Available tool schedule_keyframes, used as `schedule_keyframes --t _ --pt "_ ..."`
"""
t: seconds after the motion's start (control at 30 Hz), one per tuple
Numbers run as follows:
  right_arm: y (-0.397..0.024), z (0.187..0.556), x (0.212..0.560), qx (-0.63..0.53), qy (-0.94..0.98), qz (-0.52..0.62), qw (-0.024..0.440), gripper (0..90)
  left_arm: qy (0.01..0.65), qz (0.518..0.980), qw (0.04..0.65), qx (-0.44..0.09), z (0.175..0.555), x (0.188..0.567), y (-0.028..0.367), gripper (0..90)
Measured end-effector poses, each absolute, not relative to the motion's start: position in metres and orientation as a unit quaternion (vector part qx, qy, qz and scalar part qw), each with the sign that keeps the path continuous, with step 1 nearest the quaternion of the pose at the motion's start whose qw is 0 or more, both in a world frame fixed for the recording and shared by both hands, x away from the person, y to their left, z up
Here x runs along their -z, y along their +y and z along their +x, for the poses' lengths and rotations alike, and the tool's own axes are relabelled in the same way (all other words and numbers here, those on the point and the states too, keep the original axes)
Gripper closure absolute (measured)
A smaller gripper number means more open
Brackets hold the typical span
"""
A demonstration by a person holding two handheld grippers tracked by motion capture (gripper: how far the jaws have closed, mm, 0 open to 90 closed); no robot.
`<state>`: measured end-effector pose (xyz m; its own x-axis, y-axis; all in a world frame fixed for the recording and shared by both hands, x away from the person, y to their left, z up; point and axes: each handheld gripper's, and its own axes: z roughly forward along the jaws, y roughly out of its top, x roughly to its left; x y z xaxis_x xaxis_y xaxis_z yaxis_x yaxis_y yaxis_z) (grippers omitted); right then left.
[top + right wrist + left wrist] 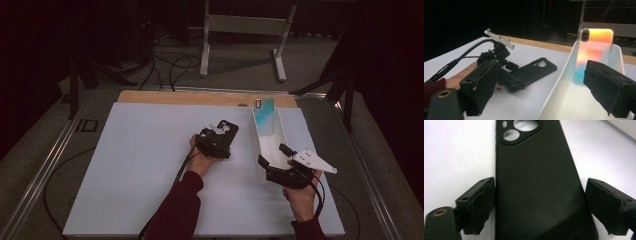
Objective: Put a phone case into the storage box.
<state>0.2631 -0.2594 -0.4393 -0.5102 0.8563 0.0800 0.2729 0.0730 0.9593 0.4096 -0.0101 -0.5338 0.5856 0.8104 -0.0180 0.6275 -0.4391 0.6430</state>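
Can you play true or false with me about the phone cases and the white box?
1. The black phone case lies between the left gripper's jaws. True.
2. The colourful phone case lies flat on the table. False: it stands leaning against the far end of the white bin.
3. The right gripper is at the near end of the white bin, jaws apart. True.
4. The black phone case is inside the white bin. False: it lies on the white table beside the bin.
5. The black case has round camera holes. True.
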Motion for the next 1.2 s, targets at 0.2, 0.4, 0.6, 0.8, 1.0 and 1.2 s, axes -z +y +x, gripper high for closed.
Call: schedule_keyframes --t 0.2,0.4,0.6,0.8,1.0,1.2 --pt "-0.261 0.263 0.439 -0.539 0.682 0.415 0.268 11.9 0.408 0.852 0.299 -0.133 0.398 0.531 0.016 13.0" --pt "-0.261 0.263 0.440 -0.537 0.685 0.414 0.265 11.8 0.387 0.864 0.295 -0.131 0.374 0.529 0.057 13.1" --pt "-0.259 0.263 0.442 -0.536 0.688 0.414 0.262 11.8 0.358 0.879 0.283 -0.135 0.346 0.526 0.090 13.1" --pt "-0.260 0.263 0.441 -0.538 0.684 0.416 0.263 11.9 0.355 0.878 0.297 -0.122 0.335 0.529 0.108 12.9" --pt "-0.260 0.263 0.441 -0.541 0.686 0.412 0.258 11.9 0.367 0.872 0.296 -0.130 0.336 0.528 0.109 3.4" --pt "-0.262 0.262 0.441 -0.543 0.688 0.407 0.258 11.3 0.373 0.843 0.349 -0.167 0.324 0.502 0.127 0.0"
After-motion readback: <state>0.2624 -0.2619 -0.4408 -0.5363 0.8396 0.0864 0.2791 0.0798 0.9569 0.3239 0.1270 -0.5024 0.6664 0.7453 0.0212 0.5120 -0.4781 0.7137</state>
